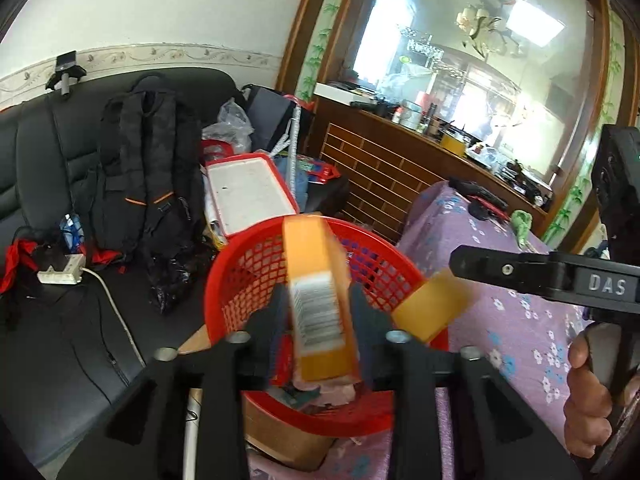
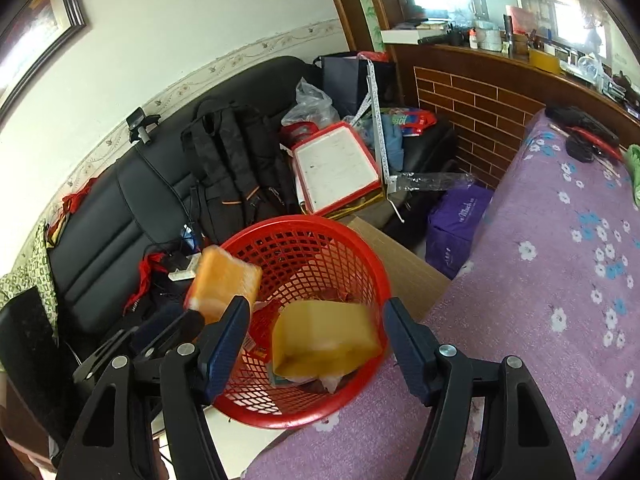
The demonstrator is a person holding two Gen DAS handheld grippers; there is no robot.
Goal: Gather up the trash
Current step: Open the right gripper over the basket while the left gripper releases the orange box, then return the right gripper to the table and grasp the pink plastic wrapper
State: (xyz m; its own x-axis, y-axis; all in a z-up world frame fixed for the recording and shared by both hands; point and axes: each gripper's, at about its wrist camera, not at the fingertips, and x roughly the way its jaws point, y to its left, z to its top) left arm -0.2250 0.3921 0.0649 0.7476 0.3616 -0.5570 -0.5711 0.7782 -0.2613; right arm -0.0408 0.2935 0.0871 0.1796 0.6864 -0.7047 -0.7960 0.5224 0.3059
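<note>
Red basket (image 2: pixel 344 264): glossy moulded plastic, open mesh wall. Two yellow boxes (image 1: pixel 320 292) (image 2: pixel 324 336): smooth card, slight sheen, one with a printed paper barcode label. Tongs (image 2: pixel 316 344): matt black plastic, blue textured pads, bare metal pivot pins. Bed cover (image 2: pixel 560 280): matt purple floral cloth. Sofa (image 1: pixel 48 152): black leather look, soft gloss.

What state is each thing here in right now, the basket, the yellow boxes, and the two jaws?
Red basket: upright, partly filled with trash.
Barcode box: between the left gripper jaws, over the basket.
Plain yellow box: free, blurred, over the basket.
Right gripper: jaws open, gripping nothing.
</note>
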